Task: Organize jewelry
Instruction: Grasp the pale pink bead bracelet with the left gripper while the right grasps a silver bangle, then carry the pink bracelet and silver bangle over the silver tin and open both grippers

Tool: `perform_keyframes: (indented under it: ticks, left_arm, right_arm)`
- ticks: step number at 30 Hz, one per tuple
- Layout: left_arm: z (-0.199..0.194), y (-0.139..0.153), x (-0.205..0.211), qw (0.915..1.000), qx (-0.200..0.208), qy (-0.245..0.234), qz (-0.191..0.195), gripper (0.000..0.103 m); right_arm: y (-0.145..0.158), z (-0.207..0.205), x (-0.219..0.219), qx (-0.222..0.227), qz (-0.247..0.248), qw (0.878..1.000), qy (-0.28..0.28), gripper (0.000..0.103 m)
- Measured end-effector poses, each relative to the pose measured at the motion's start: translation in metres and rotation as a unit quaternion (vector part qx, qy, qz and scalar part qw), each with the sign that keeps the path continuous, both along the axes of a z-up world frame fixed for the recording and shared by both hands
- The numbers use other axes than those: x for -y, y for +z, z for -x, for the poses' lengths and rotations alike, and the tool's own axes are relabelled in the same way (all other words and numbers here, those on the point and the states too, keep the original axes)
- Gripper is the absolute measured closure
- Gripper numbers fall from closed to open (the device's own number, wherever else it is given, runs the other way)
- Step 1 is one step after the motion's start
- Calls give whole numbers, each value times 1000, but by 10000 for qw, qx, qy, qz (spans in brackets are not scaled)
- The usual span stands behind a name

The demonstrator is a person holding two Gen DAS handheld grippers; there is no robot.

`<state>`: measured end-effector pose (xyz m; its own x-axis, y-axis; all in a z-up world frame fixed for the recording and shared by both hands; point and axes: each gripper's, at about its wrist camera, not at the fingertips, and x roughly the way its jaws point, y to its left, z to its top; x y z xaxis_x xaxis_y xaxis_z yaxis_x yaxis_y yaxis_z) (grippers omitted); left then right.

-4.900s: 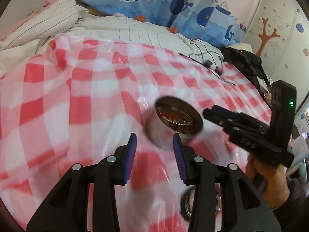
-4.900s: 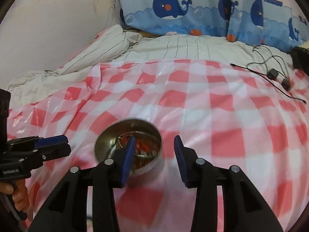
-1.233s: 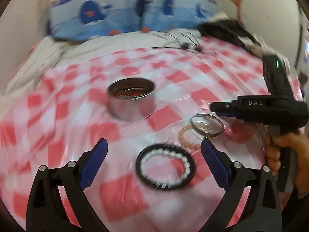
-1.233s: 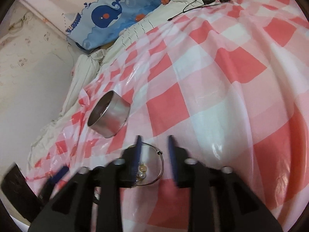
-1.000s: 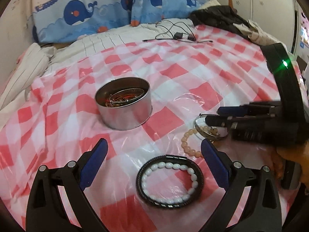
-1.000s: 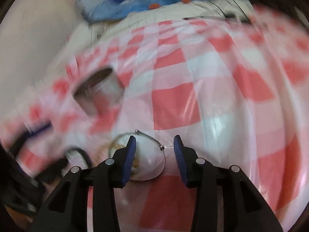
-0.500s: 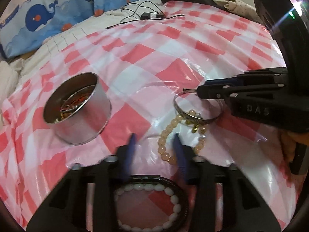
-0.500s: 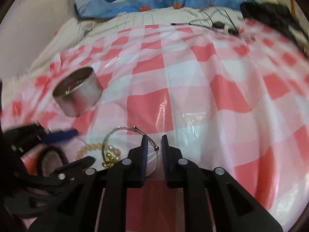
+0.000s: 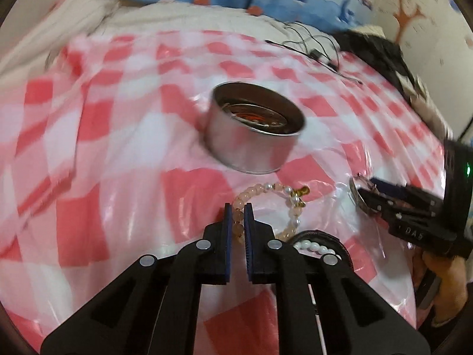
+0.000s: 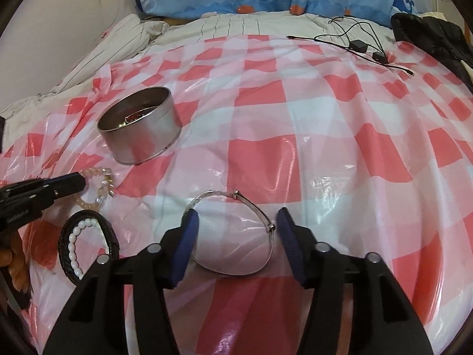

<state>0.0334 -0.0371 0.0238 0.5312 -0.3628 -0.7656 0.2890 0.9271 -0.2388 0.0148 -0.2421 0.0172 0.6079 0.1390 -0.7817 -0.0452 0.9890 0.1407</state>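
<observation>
Two bracelets are being picked up at once. Left wrist view: the left gripper [image 9: 236,217] has its jaws pinching the pink bead bracelet [image 9: 267,204], just in front of the tin [image 9: 255,131]. Right wrist view: the right gripper [image 10: 236,236] has its jaws spread around the silver bangle [image 10: 233,233] on the checkered sheet [image 10: 325,148]; next, probably, it closes and lifts toward the tin [image 10: 140,124].

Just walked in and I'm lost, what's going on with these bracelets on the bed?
A person is sorting jewelry into a tin on a checked sheet. The left gripper has its jaws shut on the pink bead bracelet. The right gripper is open, its jaws either side of the silver bangle lying on the sheet. A black-and-white bracelet lies beside them.
</observation>
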Motion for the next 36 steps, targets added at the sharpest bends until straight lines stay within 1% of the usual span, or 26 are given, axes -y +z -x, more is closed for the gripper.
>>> perform_keyframes:
  ticks: [1,2,3,4,5,6,7,10,13,18,24,29,30,31,33,35,36]
  left_arm:
    - [-1,-1,-2,10000,-26,22,50,93]
    - [-2,-1,-1,10000,-7,10,54,90]
    - [-2,-2,1,10000,31,-19,31,78]
    - [-1,-2,4,9999,90,-57,-31,66]
    - [1,-2,7,9998,131,-101,-89,63]
    - [1,-4,12,9996,156,-143,-202,62]
    - [1,-6,16,9990,180,-174,-377,62]
    - [3,-8,27,9973,248,-213,-662,62]
    - [4,-8,30,9961,302,-202,-804,64]
    - [4,-8,32,9950,338,-203,-918,64]
    - [4,-9,35,9943,352,-254,-970,59]
    - [5,-10,37,9940,364,-255,-1002,58]
    - [5,-10,37,9939,376,-256,-1000,58]
    - [6,-9,37,9939,389,-249,-1005,67]
    - [5,-10,37,9943,339,-303,-963,96]
    - [5,-9,37,9951,326,-365,-857,96]
    - [5,-6,34,9962,315,-374,-721,96]
  right_arm:
    - [0,0,0,2,0,10000,12,58]
    - [0,0,0,7,-8,10000,21,64]
    - [0,0,0,19,-38,10000,25,71]
    - [0,1,1,25,-67,10000,31,75]
    - [-1,1,2,24,-98,9999,41,85]
    - [0,1,2,42,-112,9999,47,89]
    - [0,2,1,63,-125,9999,61,91]
    - [2,2,0,114,-151,9998,82,93]
    - [2,2,0,119,-187,9997,80,95]
    - [0,0,1,39,-146,9999,28,95]
    - [-3,-2,0,-18,-99,9999,37,95]
    - [-3,-2,-1,-17,-87,9999,72,94]
    - [-3,-1,-1,0,-98,9999,94,95]
    - [-3,-1,-2,11,-106,9999,118,95]
    - [-1,0,-2,51,-228,9996,178,96]
    - [1,0,3,86,-685,9974,185,97]
    - [2,0,8,130,-1045,9943,181,97]
